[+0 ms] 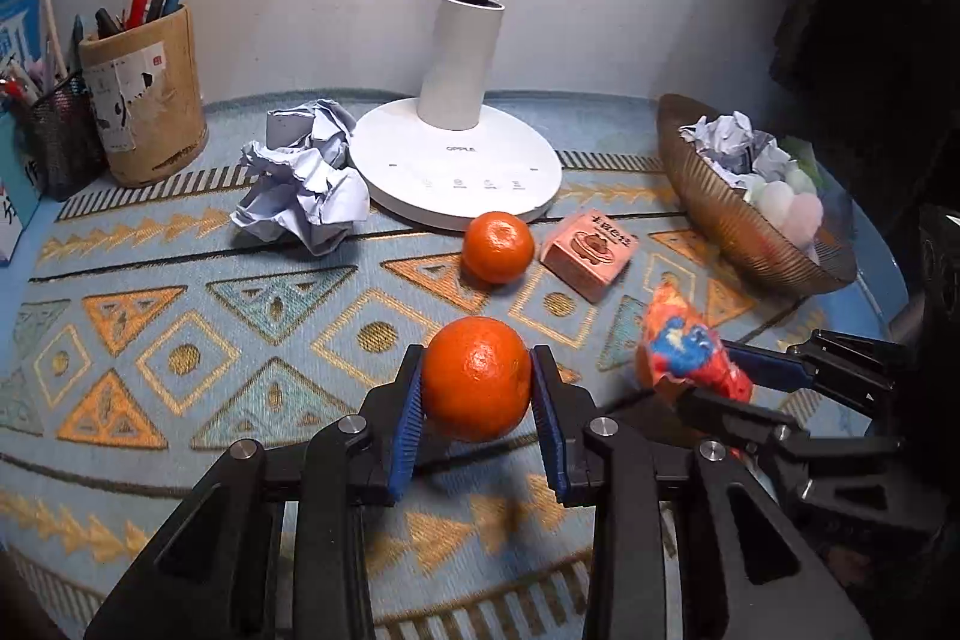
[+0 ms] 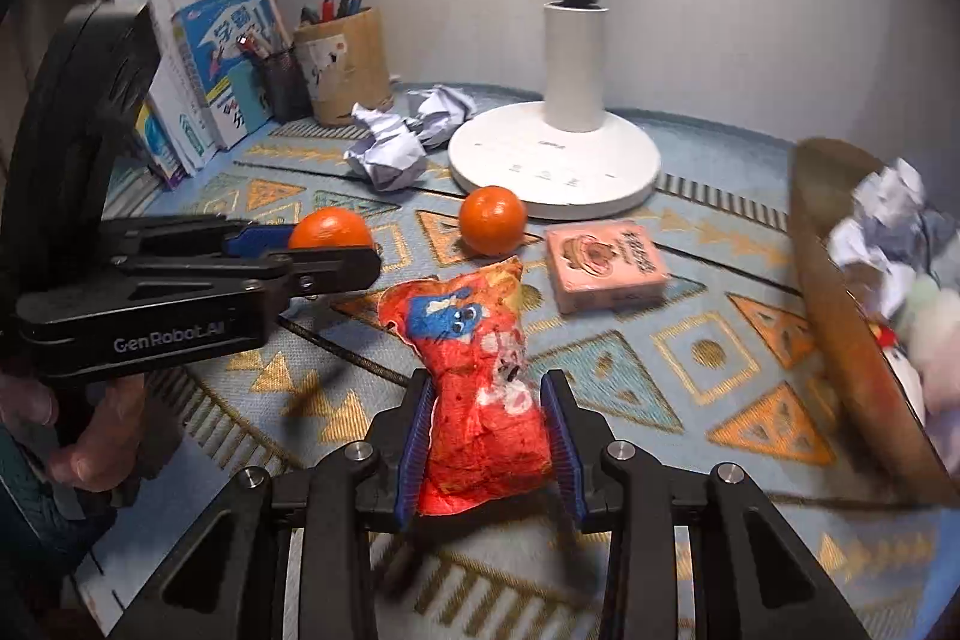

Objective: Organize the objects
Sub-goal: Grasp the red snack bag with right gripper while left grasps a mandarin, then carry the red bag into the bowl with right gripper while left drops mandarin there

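Left claw (image 1: 477, 382) squeezing a round orange tangerine (image 1: 477, 379), right claw (image 2: 489, 427) squeezing a crinkly red snack bag (image 2: 480, 388), above the patterned blue counter (image 1: 180, 340)

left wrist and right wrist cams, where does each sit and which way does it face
Left wrist: sits behind the left tongs, facing down over the mat toward the lamp base; its tongs grip a tangerine.
Right wrist: sits behind the right tongs, same heading; its tongs pinch a red snack bag; a hand shows at left.
Shared: lamp, second tangerine, pink box, each other's tongs.
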The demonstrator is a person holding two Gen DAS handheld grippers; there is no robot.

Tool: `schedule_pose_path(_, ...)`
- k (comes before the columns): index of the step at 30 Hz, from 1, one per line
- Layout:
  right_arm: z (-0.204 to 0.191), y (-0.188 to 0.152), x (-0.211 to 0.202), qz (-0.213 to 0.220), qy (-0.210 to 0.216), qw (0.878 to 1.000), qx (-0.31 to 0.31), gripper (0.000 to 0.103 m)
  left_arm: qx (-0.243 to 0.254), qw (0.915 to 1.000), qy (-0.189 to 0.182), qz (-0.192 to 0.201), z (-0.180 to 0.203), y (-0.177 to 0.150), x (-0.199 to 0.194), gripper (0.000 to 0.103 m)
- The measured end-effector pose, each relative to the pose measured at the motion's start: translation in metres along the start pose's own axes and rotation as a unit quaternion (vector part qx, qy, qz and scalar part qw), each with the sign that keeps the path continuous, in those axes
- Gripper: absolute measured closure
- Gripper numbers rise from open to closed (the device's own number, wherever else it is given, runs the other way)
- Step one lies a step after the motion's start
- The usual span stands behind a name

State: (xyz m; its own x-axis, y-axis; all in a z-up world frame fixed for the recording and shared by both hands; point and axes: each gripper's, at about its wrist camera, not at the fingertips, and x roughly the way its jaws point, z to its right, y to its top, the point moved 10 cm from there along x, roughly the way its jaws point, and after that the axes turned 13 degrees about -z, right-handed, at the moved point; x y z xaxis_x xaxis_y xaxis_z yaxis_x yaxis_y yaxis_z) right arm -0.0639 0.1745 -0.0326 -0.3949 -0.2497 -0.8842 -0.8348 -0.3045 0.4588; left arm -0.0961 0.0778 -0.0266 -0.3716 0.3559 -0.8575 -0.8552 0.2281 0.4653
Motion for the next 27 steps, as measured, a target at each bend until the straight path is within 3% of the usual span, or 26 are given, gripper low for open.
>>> schedule_pose_path(6,0.061,-0.067,-0.022,-0.038,-0.018,0.986,0.162,0.067,-0.013,0.9999,-0.007,-0.004,0.032,-0.039,-0.002,0.073)
schedule_pose_path(8,0.070,-0.082,-0.028,-0.028,-0.031,0.984,0.174,0.067,-0.004,1.0000,-0.008,0.000,0.041,-0.048,0.002,0.073)
schedule_pose_path(10,0.073,-0.091,-0.027,-0.027,-0.016,0.982,0.185,0.066,0.004,1.0000,0.002,0.005,0.047,-0.053,0.007,0.073)
schedule_pose_path(13,0.073,-0.097,-0.029,-0.016,-0.002,0.982,0.186,0.065,0.015,0.9979,0.063,0.008,0.042,-0.057,0.012,0.073)
schedule_pose_path(21,0.062,-0.101,-0.039,-0.005,0.033,0.988,0.148,0.043,-0.004,0.9995,0.025,0.021,0.036,-0.056,0.006,0.073)
schedule_pose_path(27,0.060,-0.097,-0.032,-0.008,-0.013,0.991,0.132,0.043,-0.007,0.9996,0.017,0.021,0.036,-0.056,0.006,0.073)
